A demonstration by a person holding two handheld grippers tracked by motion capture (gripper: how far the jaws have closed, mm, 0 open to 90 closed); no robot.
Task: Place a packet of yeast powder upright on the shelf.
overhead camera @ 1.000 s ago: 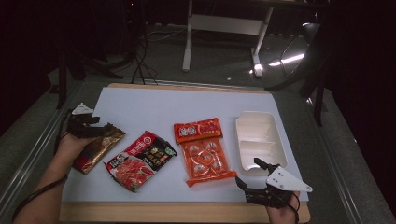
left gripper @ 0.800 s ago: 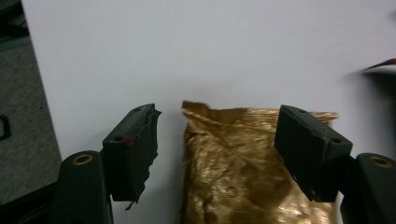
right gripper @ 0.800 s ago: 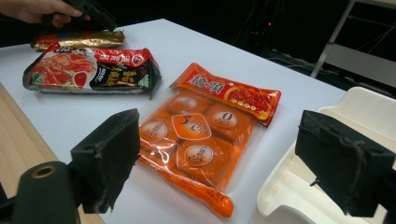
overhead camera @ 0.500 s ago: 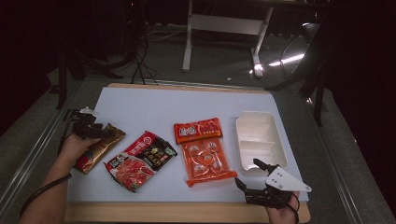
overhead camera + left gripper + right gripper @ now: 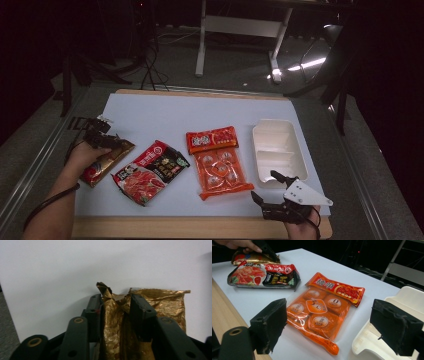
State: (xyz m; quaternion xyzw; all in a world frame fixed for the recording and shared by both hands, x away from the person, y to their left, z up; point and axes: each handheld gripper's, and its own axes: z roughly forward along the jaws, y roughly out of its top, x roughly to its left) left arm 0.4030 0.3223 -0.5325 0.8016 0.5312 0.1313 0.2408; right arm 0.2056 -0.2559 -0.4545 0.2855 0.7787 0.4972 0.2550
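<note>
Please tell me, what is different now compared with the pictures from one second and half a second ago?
The left gripper has shifted slightly along the near end of the gold packet and is clamped on its crumpled edge. The right gripper remains open near the front table edge. The red noodle packet, orange pouch and white tray have not moved.

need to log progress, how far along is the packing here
Nothing looks packed yet: the white tray holds nothing. In hand: the left gripper is shut on the gold packet at the table's left edge. Left: the red packet and orange pack lie flat; the right gripper waits open.
</note>
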